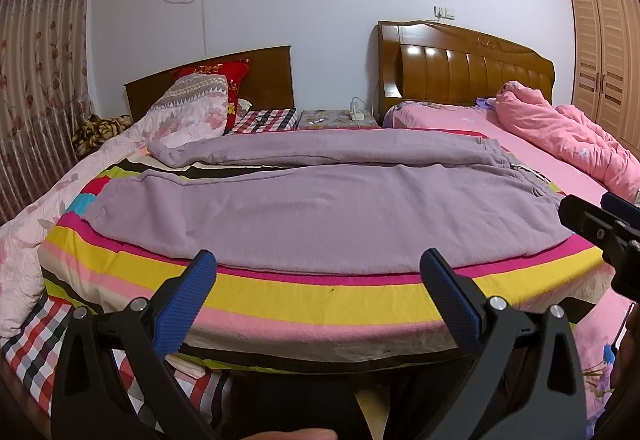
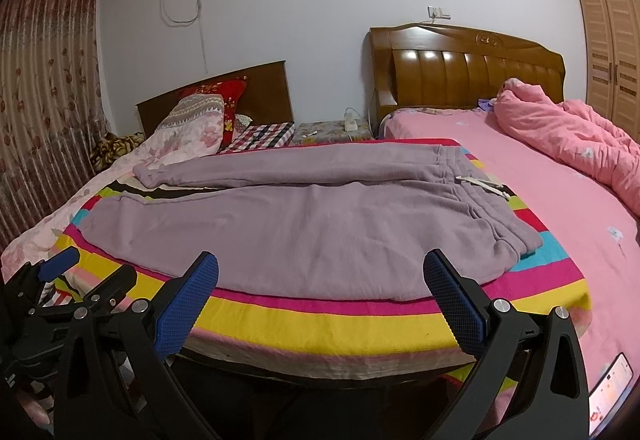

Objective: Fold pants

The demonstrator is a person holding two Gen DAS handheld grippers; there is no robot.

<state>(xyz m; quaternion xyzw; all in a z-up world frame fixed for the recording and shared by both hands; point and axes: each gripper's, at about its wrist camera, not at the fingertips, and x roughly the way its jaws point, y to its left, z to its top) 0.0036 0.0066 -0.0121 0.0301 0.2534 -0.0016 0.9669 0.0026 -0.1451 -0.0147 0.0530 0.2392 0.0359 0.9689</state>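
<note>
Left wrist view: the left gripper [image 1: 318, 266] hangs at the near edge of the striped blanket [image 1: 320, 296], its two blue-padded fingers [image 1: 188, 304] spread wide apart with nothing between them, short of the cloth. The pants [image 1: 320, 212], lilac and soft, lie flat across the blanket, legs running to the left and waistband to the right; the near leg is spread wide, the far leg lies just behind it with a strip of blanket showing between them at the left. The right gripper [image 1: 600, 224] enters at the right edge, near the waistband end; whether its fingers are apart cannot be told from here. Beyond the pants stand a dark headboard [image 1: 256, 76] with a red pillow [image 1: 224, 76] on the left, and a carved headboard [image 1: 472, 68] with a pink quilt [image 1: 560, 128] on the right. Right wrist view: the right gripper [image 2: 320, 270] also sits at the blanket's [image 2: 340, 320] near edge, blue pads [image 2: 456, 308] held wide apart, gripping nothing, the pants' [image 2: 300, 232] near hem just beyond the tips. The waistband [image 2: 488, 200] lies to the right with a pale drawstring [image 2: 484, 186] on it. The left gripper [image 2: 76, 276] shows at the near left, its fingers parted, beside the cuff end of the blanket. A lit phone [image 2: 612, 396] rests at the near right on the pink sheet [image 2: 560, 200].
</note>
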